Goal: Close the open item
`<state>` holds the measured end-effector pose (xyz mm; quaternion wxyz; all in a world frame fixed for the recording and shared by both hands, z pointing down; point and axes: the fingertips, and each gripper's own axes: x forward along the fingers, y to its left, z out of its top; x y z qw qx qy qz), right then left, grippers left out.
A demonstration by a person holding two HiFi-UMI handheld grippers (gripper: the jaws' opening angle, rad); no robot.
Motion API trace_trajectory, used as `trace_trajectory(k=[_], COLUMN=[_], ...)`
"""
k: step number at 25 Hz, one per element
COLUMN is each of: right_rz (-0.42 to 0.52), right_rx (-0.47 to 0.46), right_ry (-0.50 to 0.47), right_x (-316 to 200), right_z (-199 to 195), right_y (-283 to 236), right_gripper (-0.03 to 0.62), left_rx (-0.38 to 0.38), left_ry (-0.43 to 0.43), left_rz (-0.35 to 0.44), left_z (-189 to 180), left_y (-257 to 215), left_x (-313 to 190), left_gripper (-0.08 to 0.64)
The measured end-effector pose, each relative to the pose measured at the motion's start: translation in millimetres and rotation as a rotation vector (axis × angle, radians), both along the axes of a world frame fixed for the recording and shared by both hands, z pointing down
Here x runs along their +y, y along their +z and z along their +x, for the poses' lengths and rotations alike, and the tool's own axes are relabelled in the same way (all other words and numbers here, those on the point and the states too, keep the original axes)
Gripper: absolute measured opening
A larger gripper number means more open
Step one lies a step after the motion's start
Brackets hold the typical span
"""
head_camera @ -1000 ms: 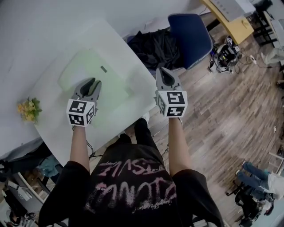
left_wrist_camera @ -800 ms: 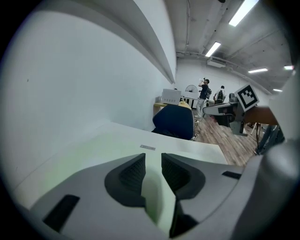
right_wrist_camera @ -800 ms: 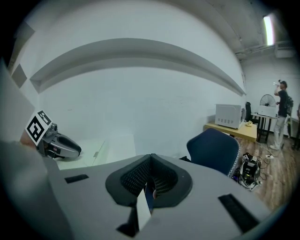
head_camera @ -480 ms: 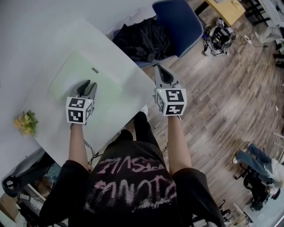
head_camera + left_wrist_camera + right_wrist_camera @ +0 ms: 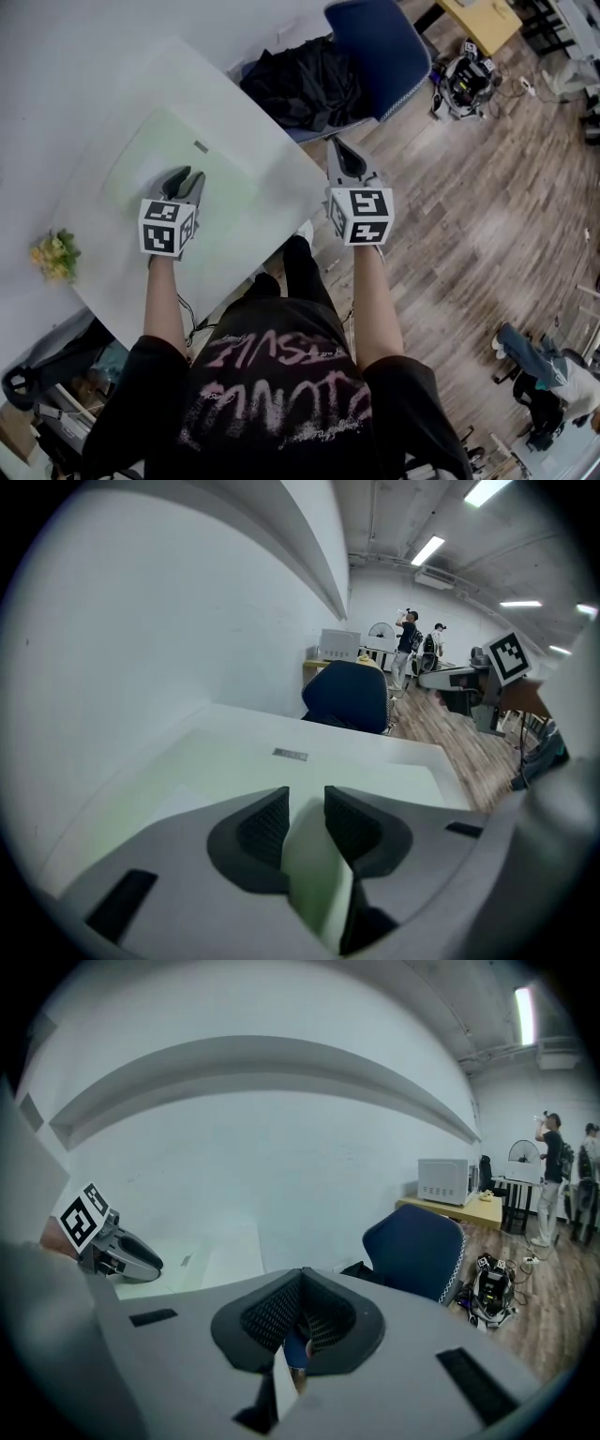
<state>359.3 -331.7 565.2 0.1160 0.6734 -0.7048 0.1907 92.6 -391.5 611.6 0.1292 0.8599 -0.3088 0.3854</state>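
A flat pale green item (image 5: 155, 155) with a small grey label (image 5: 201, 146) lies on the white table (image 5: 112, 281); it looks flat, with no raised flap. My left gripper (image 5: 187, 174) hovers low over its near part and points down at it. Its jaws have just been opening and stand apart with nothing between them; only the green surface (image 5: 234, 761) shows beyond the left gripper (image 5: 307, 797). My right gripper (image 5: 336, 142) sits off the table's right edge, above the floor. It is shut and empty, pads meeting in the right gripper view (image 5: 300, 1283).
A blue chair (image 5: 380, 47) with a black garment (image 5: 300, 89) stands just beyond the table's far right corner. A small bunch of yellow flowers (image 5: 54, 258) lies at the table's left edge. Wooden floor (image 5: 469, 206) spreads to the right, with equipment and people far off.
My left gripper has sunk closer to the green item and tipped further down, its jaws a little wider. The right gripper has shifted slightly beside the table edge.
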Motion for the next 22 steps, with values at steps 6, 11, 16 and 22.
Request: trace_trajectory(k=[6, 11, 16, 22], right_rz=[0.020, 0.041, 0.061, 0.084], right_rx=[0.006, 0.011, 0.013, 0.010], right_ry=[-0.017, -0.056, -0.109, -0.208], right_x=[-1, -6, -13, -25], right_z=[-4, -15, -37, -76], right_y=[-11, -24, -32, -46], right_gripper=[0.009, 0.009, 0.009, 0.009], left_rx=[0.018, 0.186, 0.194, 0.207], left_ry=[-0.014, -0.106, -0.133, -0.225], left_rz=[0.041, 0.050, 0.125, 0.174], left_z=[-1, -5, -22, -59], left_y=[-13, -42, -63, -81], left_x=[0, -3, -1, 11], left_gripper=[0.120, 0.114, 0.114, 0.109])
